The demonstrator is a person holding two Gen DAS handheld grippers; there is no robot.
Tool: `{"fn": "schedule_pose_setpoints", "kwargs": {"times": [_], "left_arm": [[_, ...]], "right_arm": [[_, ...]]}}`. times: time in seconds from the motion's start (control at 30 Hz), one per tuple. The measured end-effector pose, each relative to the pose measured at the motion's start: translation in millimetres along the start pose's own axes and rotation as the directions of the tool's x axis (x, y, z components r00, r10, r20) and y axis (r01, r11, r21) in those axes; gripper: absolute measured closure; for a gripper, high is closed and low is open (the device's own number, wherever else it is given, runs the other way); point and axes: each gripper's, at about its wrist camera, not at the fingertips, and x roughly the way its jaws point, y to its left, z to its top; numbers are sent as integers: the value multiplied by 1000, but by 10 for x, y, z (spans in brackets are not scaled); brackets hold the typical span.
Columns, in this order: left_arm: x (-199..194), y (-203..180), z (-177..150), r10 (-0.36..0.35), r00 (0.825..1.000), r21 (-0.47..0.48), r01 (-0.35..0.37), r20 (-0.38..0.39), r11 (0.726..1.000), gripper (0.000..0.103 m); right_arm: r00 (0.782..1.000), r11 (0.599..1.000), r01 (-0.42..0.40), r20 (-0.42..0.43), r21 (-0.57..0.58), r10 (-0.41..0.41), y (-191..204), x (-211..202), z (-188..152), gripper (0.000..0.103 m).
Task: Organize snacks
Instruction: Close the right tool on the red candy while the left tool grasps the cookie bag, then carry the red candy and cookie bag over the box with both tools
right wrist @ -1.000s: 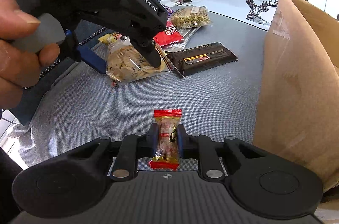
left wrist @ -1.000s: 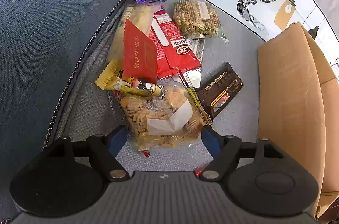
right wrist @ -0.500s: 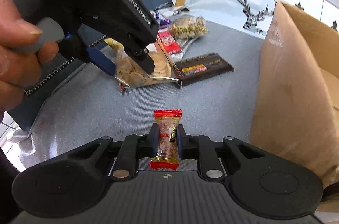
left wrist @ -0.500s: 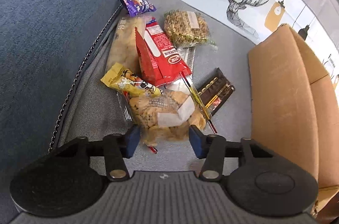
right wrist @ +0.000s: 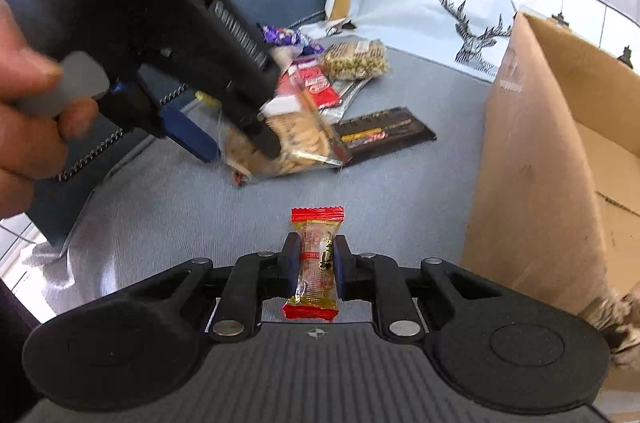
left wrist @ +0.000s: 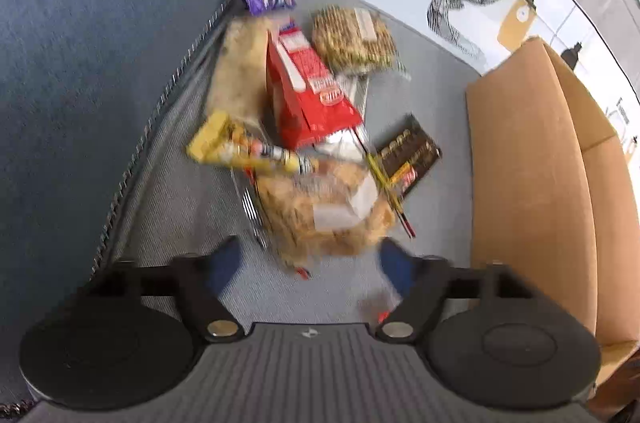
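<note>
The left gripper (left wrist: 310, 259) has just opened wide; the cracker bag (left wrist: 324, 207) lies right ahead, untouched (the right gripper (right wrist: 316, 259) pinches a small candy (right wrist: 316, 263)).

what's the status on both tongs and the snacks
Right tongs shut on small red-ended snack. Left tongs just reopened, straddling cracker bag. Box unobstructed.

Bare cushion (right wrist: 384, 191) free betw snack pile (right wrist: 320, 95) & cardboard box (right wrist: 532, 159) wall.
</note>
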Motion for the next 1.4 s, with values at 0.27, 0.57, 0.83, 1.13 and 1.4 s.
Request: {"fn": "schedule_pose_setpoints", "kwargs": {"times": [0.27,0.57,0.83,1.13,1.4], "left_arm": [[169,-26,125,-35,999,-162,34,-4,986,5],[250,-170,149,33,999,-99,-32,4,995,24],[-194,-45,78,-7,991,-59,15,133,998,28],[-550,-121,47,-56,958,-7,61,281,998,28],[-583,-300,32,-87,940,18,85,330,996,28]], "right_arm": [[1000,1000,-7,-31,1,7,-1,118,-2,85],[1000,1000,-5,-27,-4,5,6,124,-11,85],[998,1000,8,58,16,-9,24,-141,84,86],[974,1000,1,227,19,-5,-87,-813,413,86],[939,998,50,340,45,-63,-598,-1265,801,86]]}}
